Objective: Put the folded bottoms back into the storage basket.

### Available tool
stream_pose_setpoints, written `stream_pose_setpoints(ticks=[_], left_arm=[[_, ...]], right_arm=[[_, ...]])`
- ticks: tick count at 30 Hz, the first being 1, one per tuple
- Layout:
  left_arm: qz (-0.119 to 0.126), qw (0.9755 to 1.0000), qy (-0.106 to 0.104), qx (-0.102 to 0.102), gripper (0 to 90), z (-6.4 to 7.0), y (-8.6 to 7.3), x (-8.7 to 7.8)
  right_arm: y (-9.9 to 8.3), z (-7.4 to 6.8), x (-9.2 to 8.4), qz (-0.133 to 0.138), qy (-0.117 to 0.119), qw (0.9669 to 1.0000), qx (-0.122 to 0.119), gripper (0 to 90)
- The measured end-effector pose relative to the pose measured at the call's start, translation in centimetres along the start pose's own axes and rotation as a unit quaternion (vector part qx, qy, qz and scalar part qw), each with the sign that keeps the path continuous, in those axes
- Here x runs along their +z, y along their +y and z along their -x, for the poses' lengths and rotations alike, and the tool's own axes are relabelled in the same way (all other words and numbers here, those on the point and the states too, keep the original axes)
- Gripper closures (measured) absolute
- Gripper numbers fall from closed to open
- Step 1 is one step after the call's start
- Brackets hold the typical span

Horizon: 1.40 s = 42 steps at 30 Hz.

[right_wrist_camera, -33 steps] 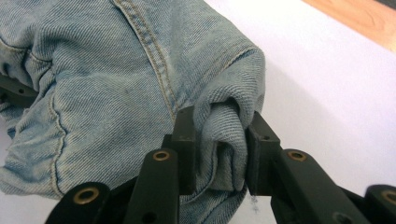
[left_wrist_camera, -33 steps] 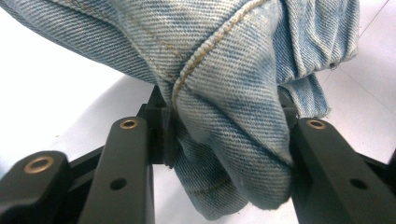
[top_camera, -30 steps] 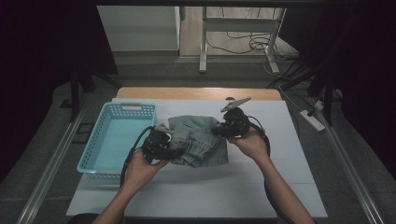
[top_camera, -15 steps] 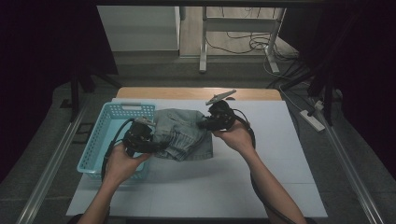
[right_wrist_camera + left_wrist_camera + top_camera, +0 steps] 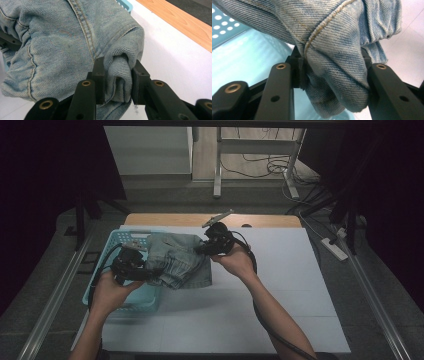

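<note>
A folded pair of light blue jeans (image 5: 180, 262) hangs between both grippers, partly over the right edge of a light blue plastic basket (image 5: 112, 247). My left gripper (image 5: 150, 274) is shut on a thick fold of the jeans (image 5: 334, 57) above the basket. My right gripper (image 5: 200, 249) is shut on another bunched fold of the jeans (image 5: 117, 72) over the white table top. In each gripper view both black jaws press the denim from either side.
The white board (image 5: 260, 315) covers a wooden table (image 5: 270, 220) whose far edge shows. A power strip (image 5: 332, 247) and cables lie on the floor at the right. Metal rails run along both sides of the table.
Both grippers have carried the jeans to the left, from the middle of the table to the basket's right edge. Both stay shut on the denim.
</note>
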State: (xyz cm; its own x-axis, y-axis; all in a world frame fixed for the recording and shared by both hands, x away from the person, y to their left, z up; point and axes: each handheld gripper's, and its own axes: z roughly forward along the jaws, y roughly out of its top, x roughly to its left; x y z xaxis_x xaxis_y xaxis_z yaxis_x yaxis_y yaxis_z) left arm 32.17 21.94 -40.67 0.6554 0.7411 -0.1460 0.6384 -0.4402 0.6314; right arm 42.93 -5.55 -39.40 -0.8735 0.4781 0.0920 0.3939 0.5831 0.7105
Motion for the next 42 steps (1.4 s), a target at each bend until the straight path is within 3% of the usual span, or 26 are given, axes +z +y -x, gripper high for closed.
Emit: stream_pose_setpoints(ticks=[42], left_arm=[[0.011,0.9983,0.01,-0.056,56.6,-7.0,-6.6,-5.7]], right_arm=[[5.9,-4.8,7.9,0.004,0.054,0.9983,-0.019,70.1]])
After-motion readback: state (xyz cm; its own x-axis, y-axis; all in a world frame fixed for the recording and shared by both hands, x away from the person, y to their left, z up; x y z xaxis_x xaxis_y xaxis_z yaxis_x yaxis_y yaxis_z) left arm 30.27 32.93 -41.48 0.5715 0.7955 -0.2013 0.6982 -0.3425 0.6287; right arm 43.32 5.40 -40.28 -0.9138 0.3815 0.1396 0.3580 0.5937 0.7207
